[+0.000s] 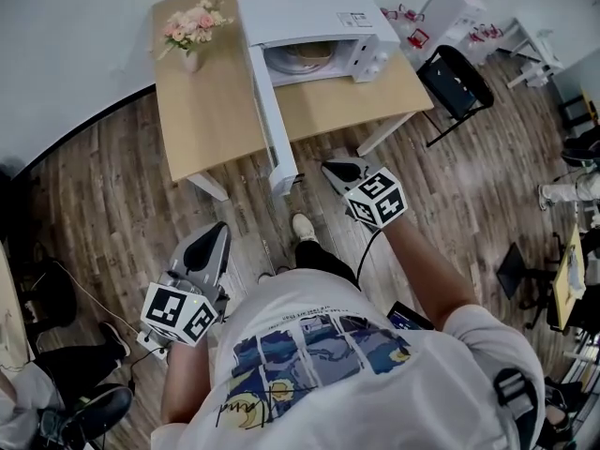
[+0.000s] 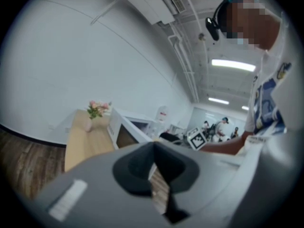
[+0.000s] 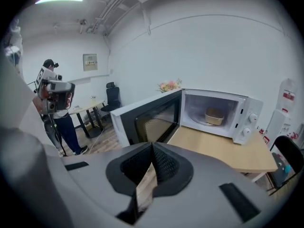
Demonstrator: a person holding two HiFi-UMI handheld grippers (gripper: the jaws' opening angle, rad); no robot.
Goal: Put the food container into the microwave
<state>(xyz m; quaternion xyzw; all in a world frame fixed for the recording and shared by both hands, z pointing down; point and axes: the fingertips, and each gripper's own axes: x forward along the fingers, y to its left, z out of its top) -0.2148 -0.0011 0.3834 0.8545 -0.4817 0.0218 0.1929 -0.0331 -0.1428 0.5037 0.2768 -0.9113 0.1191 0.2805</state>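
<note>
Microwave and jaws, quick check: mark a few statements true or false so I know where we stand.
1. The microwave door stands open. True.
2. The food container is outside the microwave. False: it sits inside the cavity.
3. The right gripper holds something. False: its jaws are together, empty.
4. Flowers stand on the table beside the microwave. True.
5. The left gripper has its jaws together, empty. True.

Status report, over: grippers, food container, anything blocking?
Left gripper and right gripper both shut, empty, back from the light wooden table. Round tan food container already inside the white microwave. Microwave door wide open; nothing blocking.
</note>
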